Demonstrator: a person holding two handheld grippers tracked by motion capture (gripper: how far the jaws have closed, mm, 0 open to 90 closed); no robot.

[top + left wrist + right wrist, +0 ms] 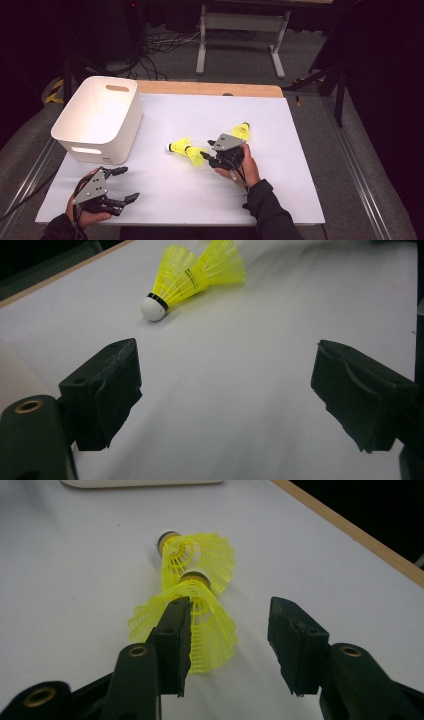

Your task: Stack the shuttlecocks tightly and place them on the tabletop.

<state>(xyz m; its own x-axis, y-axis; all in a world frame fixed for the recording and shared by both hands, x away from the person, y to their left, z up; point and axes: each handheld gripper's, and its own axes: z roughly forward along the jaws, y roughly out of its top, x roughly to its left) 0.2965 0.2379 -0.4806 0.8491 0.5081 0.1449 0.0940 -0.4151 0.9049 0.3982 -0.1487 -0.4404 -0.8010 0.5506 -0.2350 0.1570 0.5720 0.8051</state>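
Observation:
Three yellow shuttlecocks lie on the white table (280, 165). Two of them, one with a white cork (177, 146) and one right behind it (196, 155), lie in a line at the middle. The third shuttlecock (241, 131) lies farther back, behind my right gripper (209, 152). In the right gripper view the nearer shuttlecock (210, 630) has its skirt between the spread jaws of the right gripper (227, 610). The left jaw is against the skirt, the right jaw stands apart. My left gripper (126, 184) is open near the front left corner, holding nothing, and faces the pair of shuttlecocks (180, 277).
A white plastic bin (100, 117) with handle slots stands at the table's left side, just behind my left gripper. A wooden strip (210, 88) runs along the far edge. Beyond it are a table frame and cables on the floor.

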